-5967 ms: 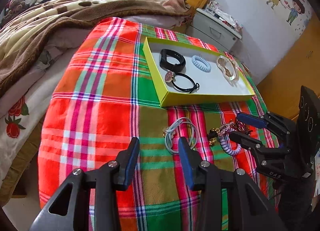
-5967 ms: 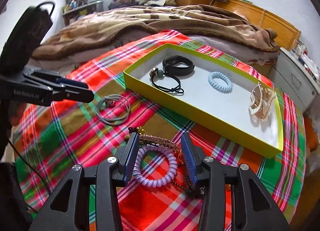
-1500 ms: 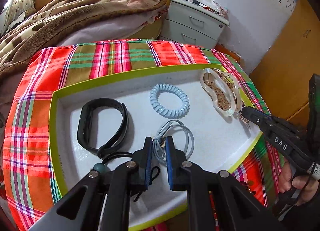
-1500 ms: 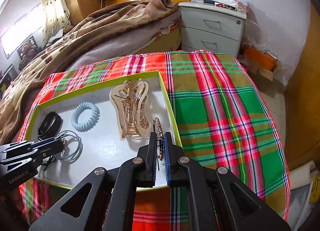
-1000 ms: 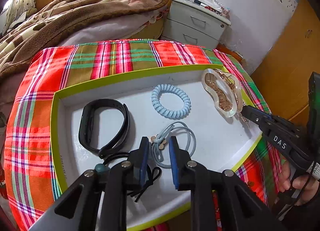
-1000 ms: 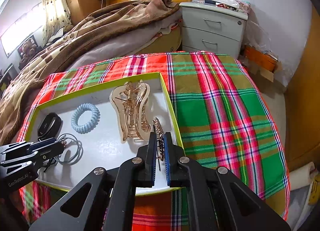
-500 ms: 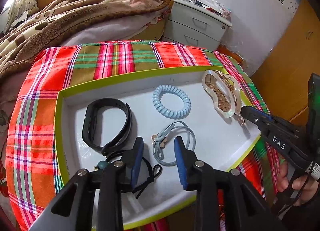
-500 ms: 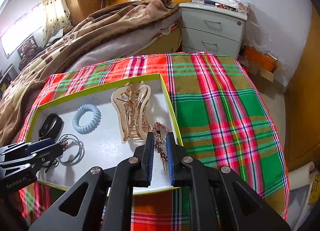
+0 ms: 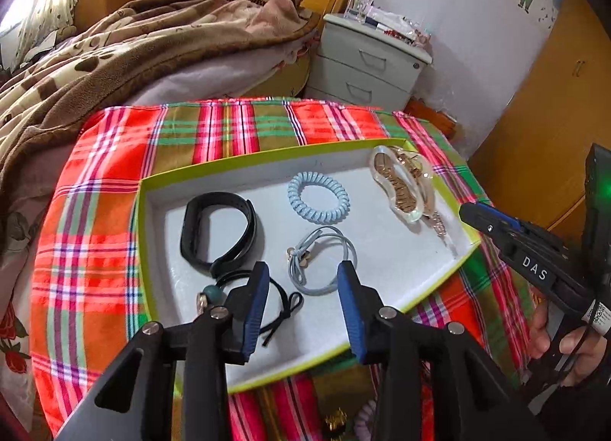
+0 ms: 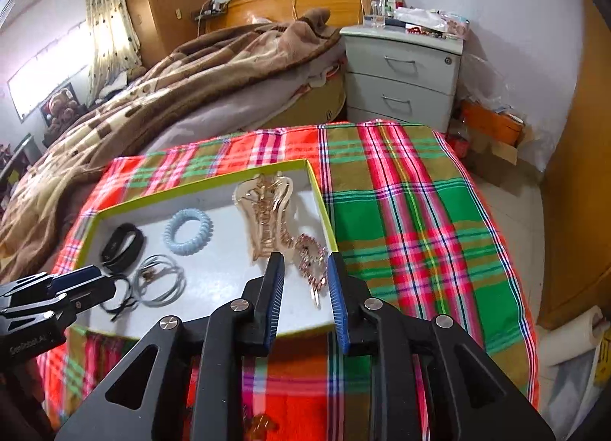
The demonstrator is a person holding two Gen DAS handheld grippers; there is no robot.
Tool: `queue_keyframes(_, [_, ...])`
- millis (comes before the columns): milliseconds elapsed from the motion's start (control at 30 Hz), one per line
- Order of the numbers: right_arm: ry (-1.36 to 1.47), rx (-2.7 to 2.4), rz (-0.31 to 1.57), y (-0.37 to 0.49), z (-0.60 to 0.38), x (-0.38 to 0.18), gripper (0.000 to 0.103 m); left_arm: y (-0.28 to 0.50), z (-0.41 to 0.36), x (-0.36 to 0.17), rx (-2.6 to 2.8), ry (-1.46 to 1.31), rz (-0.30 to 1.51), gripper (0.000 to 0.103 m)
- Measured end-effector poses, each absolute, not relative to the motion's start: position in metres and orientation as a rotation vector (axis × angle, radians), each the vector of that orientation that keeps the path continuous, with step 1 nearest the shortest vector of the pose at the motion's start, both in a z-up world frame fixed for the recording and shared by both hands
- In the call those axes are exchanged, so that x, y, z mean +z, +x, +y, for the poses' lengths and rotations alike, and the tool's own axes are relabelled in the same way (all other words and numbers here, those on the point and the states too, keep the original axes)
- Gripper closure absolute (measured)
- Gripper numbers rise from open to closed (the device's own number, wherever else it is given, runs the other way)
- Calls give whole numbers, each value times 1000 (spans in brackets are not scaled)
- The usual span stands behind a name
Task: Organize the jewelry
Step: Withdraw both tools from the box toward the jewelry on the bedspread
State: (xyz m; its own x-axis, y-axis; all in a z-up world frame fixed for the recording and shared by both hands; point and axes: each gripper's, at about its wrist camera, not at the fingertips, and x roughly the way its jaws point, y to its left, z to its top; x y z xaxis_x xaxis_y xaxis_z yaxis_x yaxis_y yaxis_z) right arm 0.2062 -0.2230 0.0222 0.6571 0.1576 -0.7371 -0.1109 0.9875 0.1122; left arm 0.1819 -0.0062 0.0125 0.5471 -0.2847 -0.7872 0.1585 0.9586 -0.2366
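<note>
A yellow-green tray [image 9: 140, 235] with a white floor sits on the plaid cloth. In it lie a black band [image 9: 217, 231], a light blue coil tie [image 9: 318, 202], a grey hair tie [image 9: 324, 259], a black hair tie with a bead [image 9: 280, 301], a clear-and-gold claw clip [image 9: 401, 185] and a pink-gold chain [image 10: 311, 259]. My left gripper [image 9: 301, 288] is open and empty above the grey tie. My right gripper [image 10: 303, 280] is open and empty above the chain at the tray's right end.
A purple coil tie [image 9: 364, 420] and a gold piece [image 9: 336, 422] lie on the cloth [image 10: 412, 219] in front of the tray. A bed with a brown blanket [image 9: 114, 55] and a grey nightstand [image 10: 401, 74] stand behind.
Both grippers have opened. The left let go of the grey hair tie and the right let go of the chain; both items now lie in the tray. Both grippers drew back.
</note>
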Motion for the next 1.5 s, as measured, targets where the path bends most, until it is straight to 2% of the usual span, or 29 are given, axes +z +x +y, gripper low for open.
queue_keyframes(600, [110, 349, 852, 107, -208, 3, 78, 109, 19, 13, -258, -181, 926, 64])
queue_keyframes(733, [93, 406, 862, 95, -194, -5, 66, 98, 21, 7, -268, -189, 942, 63])
queue_keyframes(1500, [-16, 329, 912, 102, -170, -28, 66, 67, 42, -11, -250, -224, 969, 61])
